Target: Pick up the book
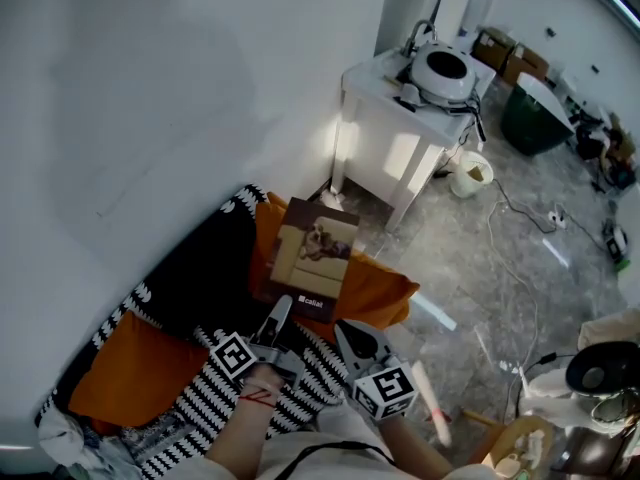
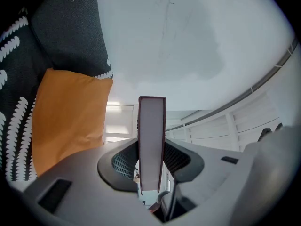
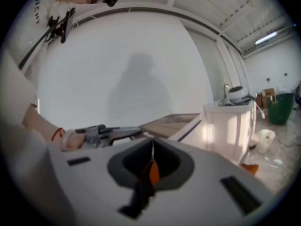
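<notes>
The book, its cover a picture of a dog on a sofa, hangs tilted over the orange cushion. My left gripper is shut on its lower edge. In the left gripper view the book stands edge-on between the jaws of the left gripper, which press on both covers. My right gripper is just right of the book's lower corner, shut and holding nothing. In the right gripper view its jaws meet in a thin line at the right gripper, with the book and the left gripper beyond.
A black-and-white patterned blanket and a second orange cushion lie against the white wall. A white side table bears a round cooker. A white bucket, cables and a green bin are on the stone floor.
</notes>
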Tool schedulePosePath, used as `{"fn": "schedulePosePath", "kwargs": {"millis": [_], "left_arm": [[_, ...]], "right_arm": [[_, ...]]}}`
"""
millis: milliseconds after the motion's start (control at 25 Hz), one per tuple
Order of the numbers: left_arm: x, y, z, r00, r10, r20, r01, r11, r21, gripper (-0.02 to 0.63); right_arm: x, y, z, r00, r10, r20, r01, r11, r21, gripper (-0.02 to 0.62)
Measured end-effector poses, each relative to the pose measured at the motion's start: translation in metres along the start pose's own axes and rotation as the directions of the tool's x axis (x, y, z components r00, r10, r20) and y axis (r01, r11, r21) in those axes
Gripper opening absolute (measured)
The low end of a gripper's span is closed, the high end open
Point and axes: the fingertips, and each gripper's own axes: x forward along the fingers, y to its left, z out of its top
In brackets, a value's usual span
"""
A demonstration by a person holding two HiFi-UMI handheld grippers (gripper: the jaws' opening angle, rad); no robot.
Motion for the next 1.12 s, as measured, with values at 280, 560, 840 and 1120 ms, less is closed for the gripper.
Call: {"fn": "schedulePosePath", "kwargs": {"millis": [280, 560, 840, 1120], "left_arm": [[-0.006, -0.007, -0.001, 1.000, -0.012, 0.021, 0.013, 1.000, -0.007, 0.166], [-0.005, -0.021, -0.002, 1.000, -0.020, 0.010, 0.020, 1.000, -0.002, 0.166], [-0.007, -0.032, -0.005, 1.000, -0.027, 0.006, 0.027, 1.000, -0.002, 0.166], [-0.006, -0.038, -0.004, 0.999, -0.037, 0.007, 0.037, 0.999, -0.002, 0.166]], "right_arm": [[-0.007, 0.001, 0.000, 1.000, 0.001, 0.003, -0.001, 1.000, 0.006, 0.014], [-0.008, 0.002, 0.011, 1.000, 0.006, 0.015, -0.006, 1.000, 0.002, 0.014], [-0.015, 0.003, 0.020, 1.000, 0.011, 0.026, -0.010, 1.000, -0.002, 0.014], [-0.015, 0.004, 0.027, 0.999, 0.010, 0.039, -0.010, 1.000, -0.011, 0.014]]}}
